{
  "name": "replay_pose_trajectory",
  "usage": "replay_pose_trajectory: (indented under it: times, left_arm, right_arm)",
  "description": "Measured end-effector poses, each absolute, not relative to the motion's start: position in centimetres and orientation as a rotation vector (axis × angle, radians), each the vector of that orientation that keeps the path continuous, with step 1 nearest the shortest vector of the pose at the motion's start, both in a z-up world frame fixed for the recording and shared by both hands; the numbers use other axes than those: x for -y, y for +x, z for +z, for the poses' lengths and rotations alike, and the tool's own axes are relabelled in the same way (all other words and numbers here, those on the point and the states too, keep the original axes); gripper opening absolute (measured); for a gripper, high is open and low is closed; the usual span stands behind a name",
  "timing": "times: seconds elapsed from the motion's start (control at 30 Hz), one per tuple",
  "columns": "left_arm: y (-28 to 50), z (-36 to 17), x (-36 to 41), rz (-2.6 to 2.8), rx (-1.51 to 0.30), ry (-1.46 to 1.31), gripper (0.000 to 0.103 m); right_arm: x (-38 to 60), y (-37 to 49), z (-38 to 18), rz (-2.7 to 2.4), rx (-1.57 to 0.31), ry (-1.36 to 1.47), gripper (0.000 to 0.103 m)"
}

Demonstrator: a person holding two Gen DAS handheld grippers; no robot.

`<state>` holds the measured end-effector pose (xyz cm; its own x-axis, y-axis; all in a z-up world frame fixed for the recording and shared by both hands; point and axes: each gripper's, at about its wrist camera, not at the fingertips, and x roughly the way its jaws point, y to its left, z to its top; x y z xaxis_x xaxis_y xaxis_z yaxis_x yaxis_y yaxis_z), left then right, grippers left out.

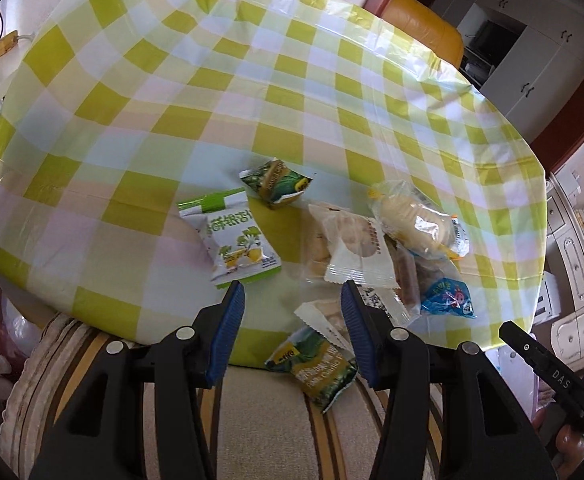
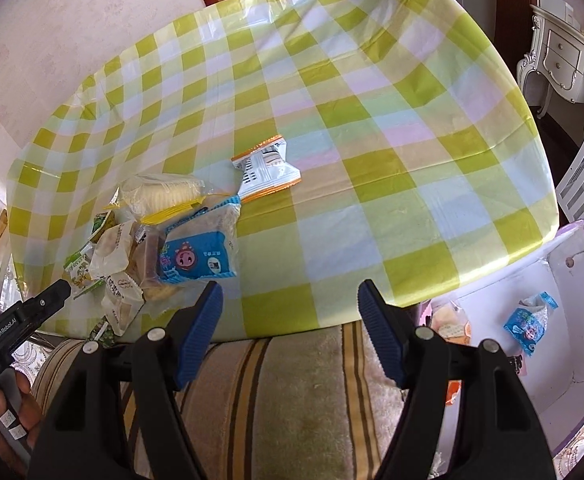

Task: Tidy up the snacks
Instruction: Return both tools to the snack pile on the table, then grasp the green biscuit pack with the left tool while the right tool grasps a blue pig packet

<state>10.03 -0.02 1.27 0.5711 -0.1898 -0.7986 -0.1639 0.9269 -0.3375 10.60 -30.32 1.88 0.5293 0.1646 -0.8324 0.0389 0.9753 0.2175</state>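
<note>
Above the green-checked plastic tablecloth (image 1: 220, 92), left gripper (image 1: 292, 300) hovers part-open and empty over heaped snack packets (image 1: 356, 252); right gripper (image 2: 290, 300) gapes wide, empty

We read "DAS" in pale letters on the black arm of the right tongs (image 1: 554, 376), seen from the left wrist. We read "GenRobot.AI" in white on the black arm of the left tongs (image 2: 16, 326), seen from the right wrist. We find Chinese characters on the white-and-green snack packet (image 1: 238, 246) and print on the dark green packet (image 1: 320, 364), both too blurred to read.
</note>
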Motion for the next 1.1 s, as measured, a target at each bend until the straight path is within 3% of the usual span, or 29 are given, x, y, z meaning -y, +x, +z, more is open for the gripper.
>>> replay_pose_trajectory:
  times: [0.3, 1.1]
  left_arm:
    - [11.9, -0.1, -2.5, 0.07, -0.994, -0.451, 0.062]
    - [15.9, -2.2, -2.6, 0.132, -1.039, -0.421, 0.061]
  right_arm:
    - [26.6, 12.7, 1.3, 0.13, -1.02, 0.175, 0.073]
    - [22.5, 17.1, -1.4, 0.15, -1.091, 0.099, 0.073]
